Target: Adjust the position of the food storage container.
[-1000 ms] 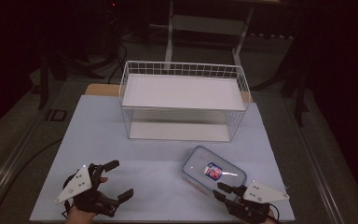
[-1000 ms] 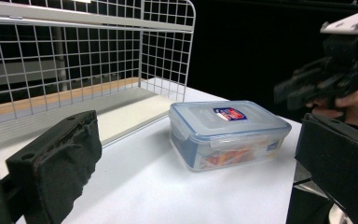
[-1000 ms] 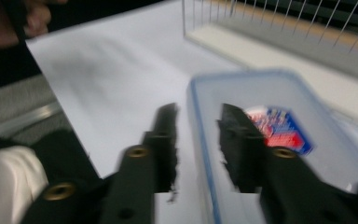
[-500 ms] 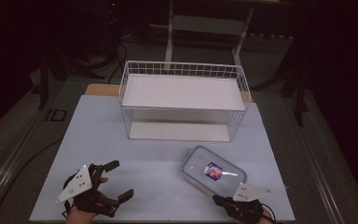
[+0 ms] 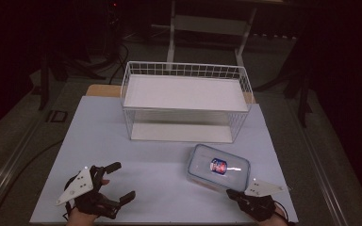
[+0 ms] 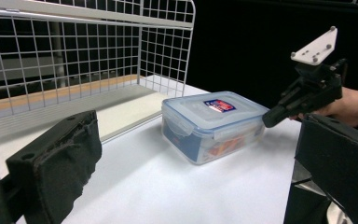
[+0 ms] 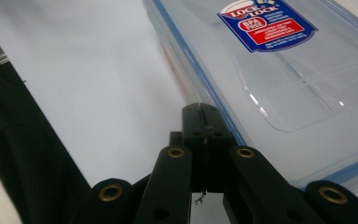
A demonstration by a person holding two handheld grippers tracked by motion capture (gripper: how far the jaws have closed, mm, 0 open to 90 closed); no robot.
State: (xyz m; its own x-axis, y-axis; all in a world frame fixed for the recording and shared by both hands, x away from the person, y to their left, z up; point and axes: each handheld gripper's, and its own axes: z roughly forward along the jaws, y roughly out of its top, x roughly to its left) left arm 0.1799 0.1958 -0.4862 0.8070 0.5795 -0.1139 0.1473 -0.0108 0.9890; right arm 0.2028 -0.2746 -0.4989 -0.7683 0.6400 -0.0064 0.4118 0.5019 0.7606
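A clear lidded plastic container (image 5: 218,167) with a red and blue label lies on the white table (image 5: 103,136), right of centre. My right gripper (image 5: 231,192) is shut, and its joined tips rest against the container's near right corner. In the right gripper view the closed jaws (image 7: 200,109) meet at the blue-edged rim of the lid (image 7: 284,70); I cannot tell whether anything is pinched. My left gripper (image 5: 122,181) stands open at the near left with nothing between its jaws. The left gripper view has the container (image 6: 214,121) ahead and the right gripper (image 6: 268,119) at its end.
A white wire basket (image 5: 184,68) stands at the back of the table, with its near side a short way behind the container. In the left gripper view the basket's mesh (image 6: 168,46) rises at the upper left. Dark floor and stands surround the table.
The right gripper's jaws have closed, and the hand has sunk slightly and shifted towards the container's near corner. The left gripper and the container have not moved.
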